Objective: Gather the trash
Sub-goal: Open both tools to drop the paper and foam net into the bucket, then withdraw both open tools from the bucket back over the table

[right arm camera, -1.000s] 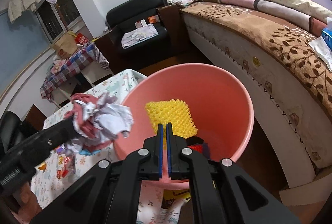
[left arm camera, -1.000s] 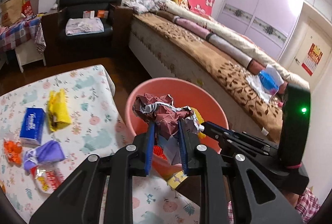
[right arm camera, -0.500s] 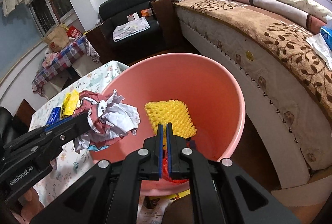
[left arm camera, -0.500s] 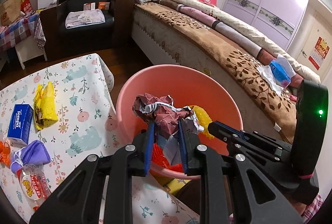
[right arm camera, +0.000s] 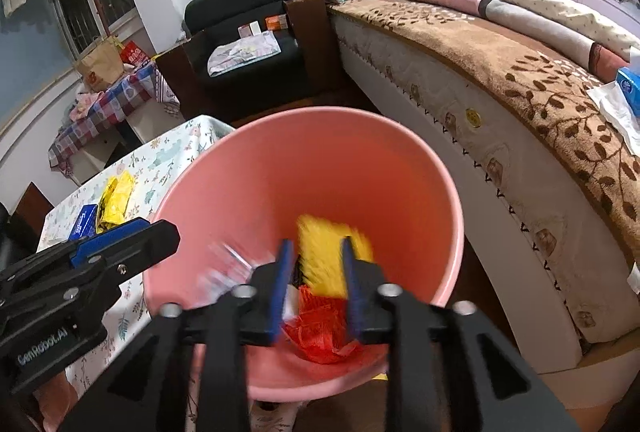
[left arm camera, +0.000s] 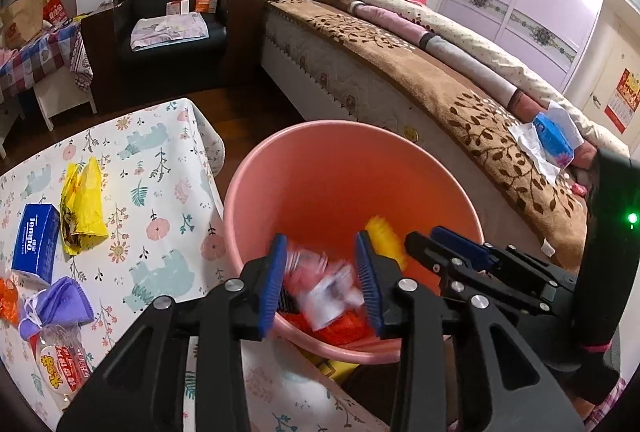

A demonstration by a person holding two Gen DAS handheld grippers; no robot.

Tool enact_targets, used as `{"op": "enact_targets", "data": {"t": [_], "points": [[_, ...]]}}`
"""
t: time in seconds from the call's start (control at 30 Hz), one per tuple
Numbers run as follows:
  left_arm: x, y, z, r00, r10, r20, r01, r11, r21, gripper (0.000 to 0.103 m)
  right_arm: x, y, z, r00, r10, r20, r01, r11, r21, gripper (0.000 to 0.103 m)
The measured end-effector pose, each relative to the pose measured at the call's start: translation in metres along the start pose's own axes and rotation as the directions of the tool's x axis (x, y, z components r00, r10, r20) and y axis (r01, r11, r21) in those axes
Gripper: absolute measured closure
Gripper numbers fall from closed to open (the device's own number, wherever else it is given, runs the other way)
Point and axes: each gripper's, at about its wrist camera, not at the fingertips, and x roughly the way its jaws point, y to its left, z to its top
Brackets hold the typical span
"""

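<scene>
L gripper [left arm camera: 322,274] is spread wide over the pink bin [left arm camera: 280,160], nothing pinched; the blurred wad [left arm camera: 326,290] seen between its pads looks to be loose inside the bin, below the rim. R gripper [right arm camera: 314,282] is also parted w/ nothing clamped, pointing down into the bin from the bed side, over a yellow sponge [right arm camera: 326,252] and red netting [right arm camera: 320,332] at the bottom.

Rest of the trash is on the table [left arm camera: 168,160], left of the bin from the L gripper: yellow bag [left arm camera: 82,208] nearest the bin side, tissue pack [left arm camera: 34,242] just beside it, then purple mask [left arm camera: 56,306], a snack wrapper [left arm camera: 64,370] close to the near edge, and an orange bit [left arm camera: 8,302] at the frame edge, too cut off to ID.

Key relation: all of it lies left of the bin, so L gripper is the nearer tool; R has the bin and the L gripper btwn it and the table. Yellow bag's long axis runs roughly away from the camera, so pads would prob. need to close across its narrow width. Next move, I'd judge: swing L leftward, down to the bag.
</scene>
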Motion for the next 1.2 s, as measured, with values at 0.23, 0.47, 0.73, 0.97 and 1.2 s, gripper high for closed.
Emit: {"op": "enact_targets", "data": {"t": [0.23,0.47,0.73,0.97,1.2], "points": [[-0.006,-0.003,0.001,1.0,0.007,0.01,-0.007,1.0,0.015,0.051,-0.01,0.002,-0.001,1.0,0.006,0.022,-0.006,1.0,-0.015,0.064],[-0.023,-0.005,-0.001,0.999,0.007,0.039,-0.008,1.0,0.021,0.05,-0.026,0.008,-0.003,0.999,0.018,0.049,-0.018,1.0,-0.012,0.063],[-0.052,-0.002,-0.011,0.996,0.032,0.078,-0.034,0.999,0.028,0.05,-0.053,0.026,-0.014,0.996,0.03,0.08,-0.029,0.999,-0.017,0.062],[-0.085,0.019,-0.027,0.99,0.072,0.118,-0.071,0.997,-0.009,0.05,-0.07,0.053,-0.027,0.994,0.039,0.106,-0.036,0.999,-0.033,0.051],[-0.112,0.056,-0.044,0.98,0.137,0.146,-0.127,0.989,-0.074,0.051,-0.077,0.088,-0.037,0.99,0.077,0.119,-0.07,0.995,-0.066,0.051]]}}
